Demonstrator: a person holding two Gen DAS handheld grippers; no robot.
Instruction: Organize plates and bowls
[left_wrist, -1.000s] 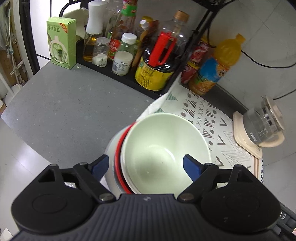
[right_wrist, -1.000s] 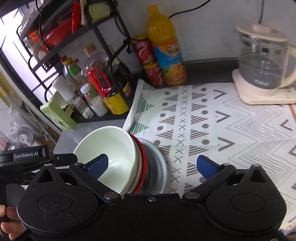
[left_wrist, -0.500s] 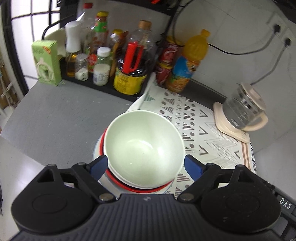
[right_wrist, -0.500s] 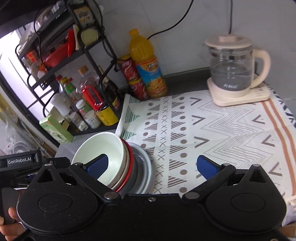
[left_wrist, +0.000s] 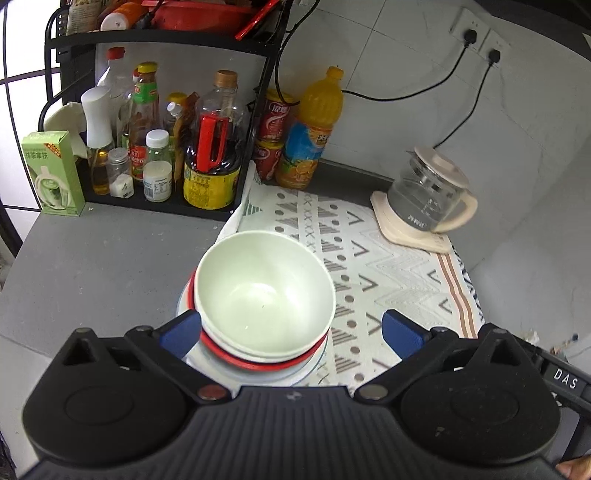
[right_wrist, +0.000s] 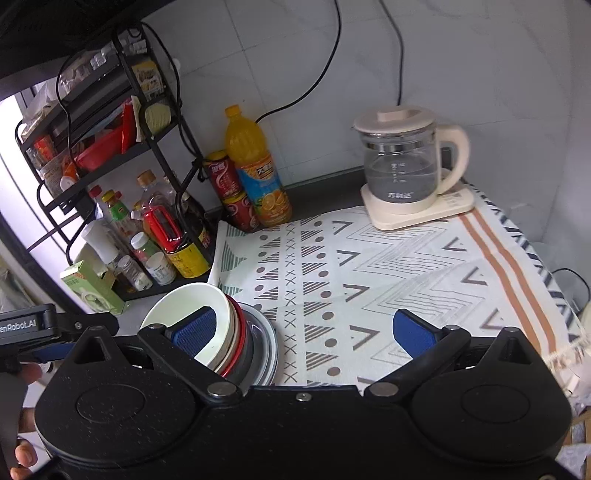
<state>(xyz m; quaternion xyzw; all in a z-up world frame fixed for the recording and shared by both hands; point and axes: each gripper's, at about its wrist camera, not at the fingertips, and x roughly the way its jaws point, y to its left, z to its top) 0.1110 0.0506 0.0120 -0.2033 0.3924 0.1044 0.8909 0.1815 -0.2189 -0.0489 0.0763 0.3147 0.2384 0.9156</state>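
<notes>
Nested bowls and plates sit at the counter's edge, both claws spread wide above them.

Left wrist view: the left gripper (left_wrist: 291, 328) has its blue-padded jaws opening, set to either side of the stack and gripping nothing. A pale green round bowl (left_wrist: 264, 291) tops a white bowl, a red-rimmed dish (left_wrist: 258, 365) and a pale blue-grey plate (left_wrist: 314, 363), resting where the grey countertop (left_wrist: 99, 266) meets the patterned white cloth (left_wrist: 388, 266). Behind stand a black wire rack of sauce bottles (left_wrist: 166, 140), an orange juice bottle (left_wrist: 314, 133) and a glass kettle with a cream handle (left_wrist: 428, 195).

Right wrist view: the right gripper (right_wrist: 306, 332) hangs with jaws apart and empty over the cloth, its left pad in front of the bowl; whether it touches cannot be told. The stack sits lower left, just beside the rack. The left gripper's black body shows at the left edge, with fingertips (right_wrist: 31, 371) beneath.
</notes>
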